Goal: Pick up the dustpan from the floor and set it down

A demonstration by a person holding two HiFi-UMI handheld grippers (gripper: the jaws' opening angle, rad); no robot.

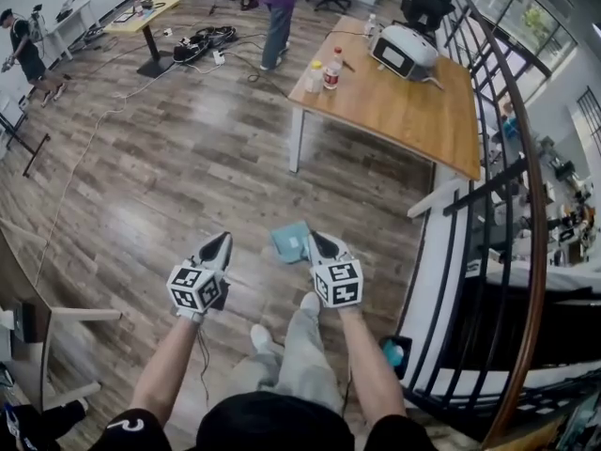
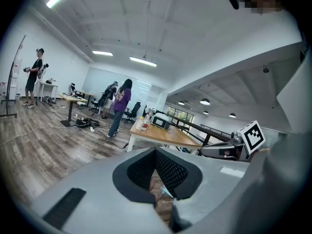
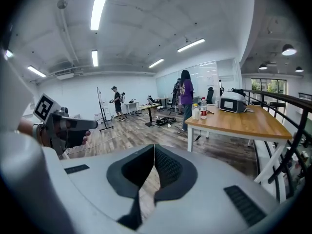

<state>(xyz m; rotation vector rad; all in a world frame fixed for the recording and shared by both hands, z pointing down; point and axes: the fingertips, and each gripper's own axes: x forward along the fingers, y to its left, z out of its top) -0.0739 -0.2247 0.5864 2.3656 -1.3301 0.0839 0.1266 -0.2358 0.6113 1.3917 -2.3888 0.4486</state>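
Observation:
A teal dustpan (image 1: 287,241) lies flat on the wood floor just ahead of my feet. My right gripper (image 1: 316,238) hangs close beside its right edge, jaws shut with nothing between them; in the right gripper view its tips (image 3: 154,146) meet over bare floor. My left gripper (image 1: 223,238) hangs to the left of the dustpan, a short gap away, and is also shut and empty (image 2: 156,150). Whether either gripper touches the dustpan cannot be told. Below the left jaws a sliver of the pale-blue dustpan (image 2: 165,191) shows.
A wooden table (image 1: 413,120) with bottles (image 1: 331,69) and a white device (image 1: 404,50) stands ahead to the right. A black railing (image 1: 507,205) runs along the right side. Cables (image 1: 202,40) lie on the far floor, where a person (image 1: 277,7) stands. A desk edge (image 1: 56,316) is at my left.

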